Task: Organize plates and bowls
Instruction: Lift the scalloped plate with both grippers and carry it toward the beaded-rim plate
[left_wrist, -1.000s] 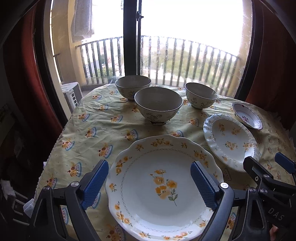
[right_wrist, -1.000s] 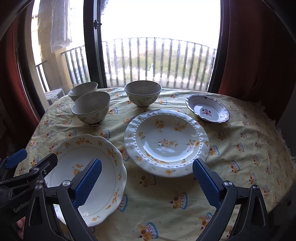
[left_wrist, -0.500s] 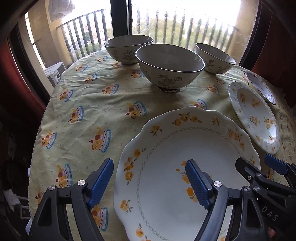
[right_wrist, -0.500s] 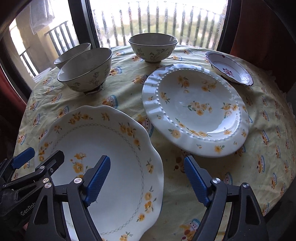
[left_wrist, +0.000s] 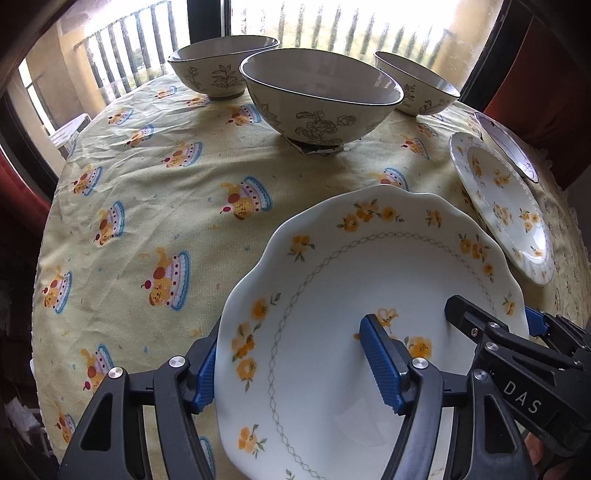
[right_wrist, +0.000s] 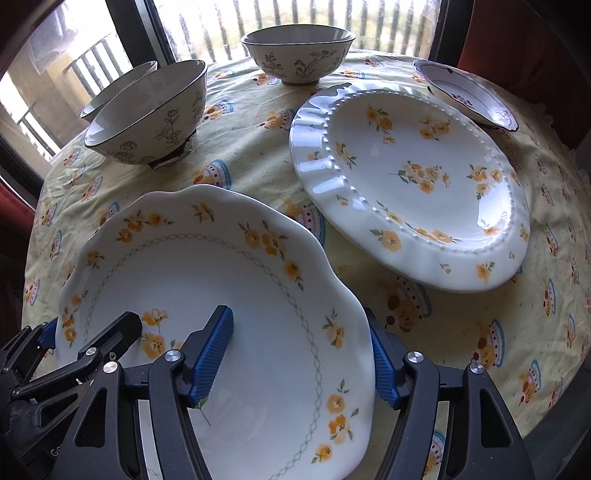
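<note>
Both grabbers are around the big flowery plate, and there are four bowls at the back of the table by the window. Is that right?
Nearly. Both grippers, left and right, do straddle opposite edges of the scalloped plate, but there are three bowls, not four. The right wrist view shows them: one by the window, one nearer, one behind it.

Daylight pours in from the balcony window (left_wrist: 332, 22) behind the table, blown out to white. Glare streaks the ribbed plate (right_wrist: 406, 177) along its left rim. Bowls (left_wrist: 321, 96) cast soft shadows toward the viewer. Corners go black; fisheye bends the tablecloth (left_wrist: 147, 184) edges. Focus sharp throughout.
</note>
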